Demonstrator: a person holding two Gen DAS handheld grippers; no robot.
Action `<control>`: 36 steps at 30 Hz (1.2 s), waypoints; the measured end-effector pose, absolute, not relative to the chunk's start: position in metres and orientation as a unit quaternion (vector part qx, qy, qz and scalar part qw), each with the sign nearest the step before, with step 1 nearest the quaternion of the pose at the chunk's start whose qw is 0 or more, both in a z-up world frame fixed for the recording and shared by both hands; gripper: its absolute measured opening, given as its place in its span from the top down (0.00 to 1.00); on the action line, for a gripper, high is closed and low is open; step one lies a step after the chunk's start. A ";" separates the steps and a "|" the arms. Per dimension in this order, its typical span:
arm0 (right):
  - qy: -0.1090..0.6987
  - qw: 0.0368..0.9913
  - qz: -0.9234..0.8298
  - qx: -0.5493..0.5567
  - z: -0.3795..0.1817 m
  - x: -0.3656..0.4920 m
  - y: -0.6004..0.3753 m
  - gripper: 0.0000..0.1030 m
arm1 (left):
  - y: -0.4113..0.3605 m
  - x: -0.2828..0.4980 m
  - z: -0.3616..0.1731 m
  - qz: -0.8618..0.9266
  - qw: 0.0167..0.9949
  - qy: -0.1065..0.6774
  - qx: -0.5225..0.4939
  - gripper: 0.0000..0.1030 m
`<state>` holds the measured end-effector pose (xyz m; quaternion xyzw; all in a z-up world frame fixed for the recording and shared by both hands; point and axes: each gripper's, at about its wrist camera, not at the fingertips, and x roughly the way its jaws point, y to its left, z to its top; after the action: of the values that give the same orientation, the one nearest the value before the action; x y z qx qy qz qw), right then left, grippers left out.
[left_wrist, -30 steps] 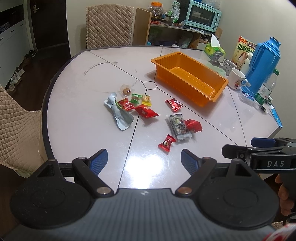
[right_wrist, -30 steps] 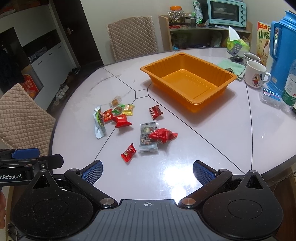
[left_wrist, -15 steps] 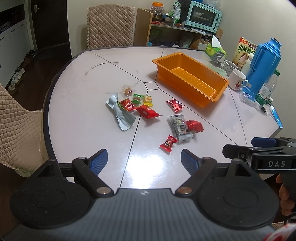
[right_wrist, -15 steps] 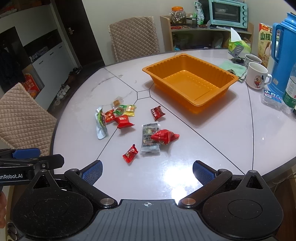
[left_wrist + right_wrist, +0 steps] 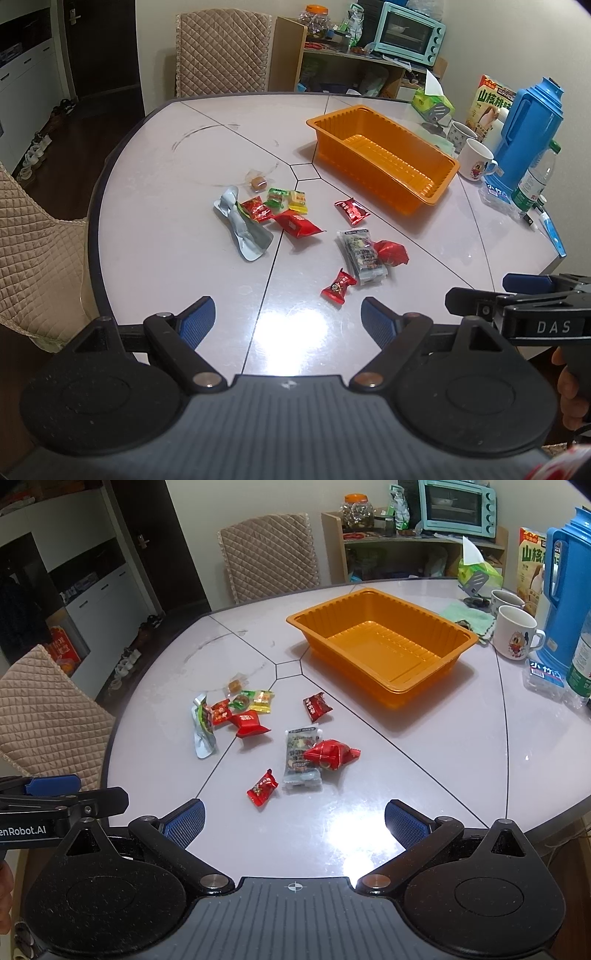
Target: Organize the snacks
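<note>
Both grippers hang over the near edge of the round white table [image 5: 424,746], jaws spread wide and holding nothing: the left gripper [image 5: 286,319] and the right gripper [image 5: 293,821].

The snacks lie scattered mid-table. Closest to the grippers is a small red candy [image 5: 262,788]. Just at its 1 o'clock lies a clear seaweed-style packet [image 5: 300,760], with a red pyramid pouch [image 5: 330,755] overlapping its right edge. At 10 o'clock sits a cluster: a silver pouch [image 5: 201,731], two red packets, a green candy [image 5: 240,700] and a yellow candy [image 5: 263,700]. A lone red square packet [image 5: 317,707] lies between the cluster and the empty orange tray [image 5: 391,686], which stands at 1 o'clock, apart from every snack.
</note>
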<state>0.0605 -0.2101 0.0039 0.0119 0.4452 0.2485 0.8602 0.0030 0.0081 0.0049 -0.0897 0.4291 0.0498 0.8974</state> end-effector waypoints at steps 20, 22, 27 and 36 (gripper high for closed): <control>0.446 0.859 0.251 0.012 0.003 0.066 -0.202 0.00 | 0.011 0.012 0.000 0.051 0.893 0.438 -0.096 0.18; 0.446 0.859 0.251 0.013 0.001 0.069 -0.201 0.00 | 0.011 0.015 -0.002 0.048 0.892 0.439 -0.097 0.18; 0.445 0.861 0.247 0.019 -0.003 0.072 -0.205 0.00 | 0.010 0.022 -0.008 0.038 0.892 0.440 -0.095 0.18; 0.436 0.866 0.239 0.049 -0.015 0.083 -0.225 0.00 | 0.000 0.042 -0.032 0.009 0.894 0.443 -0.072 0.18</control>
<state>0.0826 -0.2253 -0.0149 0.0491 0.4356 0.2392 0.8664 0.0424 0.0004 -0.0324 -0.0717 0.4427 0.0094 0.8938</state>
